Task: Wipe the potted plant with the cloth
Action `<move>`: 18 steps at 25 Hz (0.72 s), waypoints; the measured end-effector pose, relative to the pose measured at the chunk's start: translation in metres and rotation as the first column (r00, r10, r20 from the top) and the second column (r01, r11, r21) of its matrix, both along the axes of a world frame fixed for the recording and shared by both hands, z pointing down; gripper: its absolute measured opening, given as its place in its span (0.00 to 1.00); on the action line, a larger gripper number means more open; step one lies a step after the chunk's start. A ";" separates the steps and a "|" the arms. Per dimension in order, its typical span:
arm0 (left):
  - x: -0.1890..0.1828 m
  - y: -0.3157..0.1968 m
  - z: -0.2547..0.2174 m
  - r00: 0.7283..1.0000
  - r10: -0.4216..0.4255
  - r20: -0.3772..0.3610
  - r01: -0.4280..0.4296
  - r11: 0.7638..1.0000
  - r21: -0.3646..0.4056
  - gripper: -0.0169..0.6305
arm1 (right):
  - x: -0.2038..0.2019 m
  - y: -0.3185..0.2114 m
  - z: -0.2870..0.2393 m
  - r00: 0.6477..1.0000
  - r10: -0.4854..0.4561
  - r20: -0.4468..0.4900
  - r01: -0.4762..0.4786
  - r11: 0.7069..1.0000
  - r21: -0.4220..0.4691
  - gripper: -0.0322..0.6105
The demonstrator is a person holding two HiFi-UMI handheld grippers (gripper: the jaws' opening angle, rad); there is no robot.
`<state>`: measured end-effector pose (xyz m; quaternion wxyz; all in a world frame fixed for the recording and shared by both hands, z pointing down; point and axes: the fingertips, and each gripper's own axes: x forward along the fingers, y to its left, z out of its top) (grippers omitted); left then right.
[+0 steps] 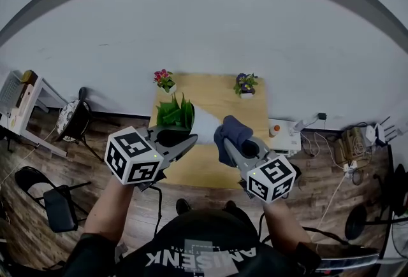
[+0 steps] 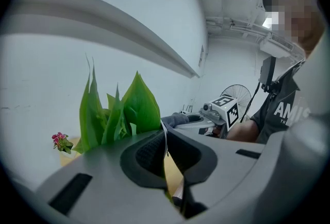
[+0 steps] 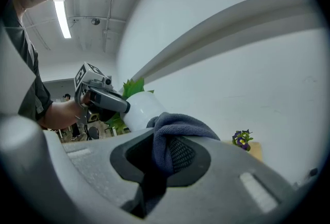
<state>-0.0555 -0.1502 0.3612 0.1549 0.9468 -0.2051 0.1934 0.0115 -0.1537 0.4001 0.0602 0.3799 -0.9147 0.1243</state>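
Wood-topped desk, pale, set against a white wall; potted plant, broad green leaves in a white pot, over the desk's left half, near the cloth; left claw, jaws almost together, clamped on the pot's thin white rim; right claw, jaws clamped on the cloth, dark blue, bunched over the tips; pink-flowered pot, small, far left corner of the desk; purple-flowered pot, small, far right corner.

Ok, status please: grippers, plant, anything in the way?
Left gripper shut on rim of potted plant. Right gripper shut on cloth, close beside plant. Nothing between them.
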 end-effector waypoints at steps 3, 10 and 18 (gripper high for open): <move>-0.001 -0.001 -0.001 1.000 0.014 -0.009 -0.014 1.000 0.017 0.05 | 0.012 -0.003 0.003 1.000 0.024 -0.005 -0.024 1.000 -0.014 0.12; 0.000 0.004 0.011 0.994 0.102 0.029 -0.104 0.991 0.083 0.05 | 0.012 -0.013 -0.054 0.999 -0.010 0.037 0.006 0.995 0.101 0.12; 0.006 0.012 0.018 0.986 0.164 0.041 -0.168 0.977 0.129 0.05 | -0.044 -0.010 -0.091 0.988 -0.151 0.020 0.145 0.972 0.184 0.12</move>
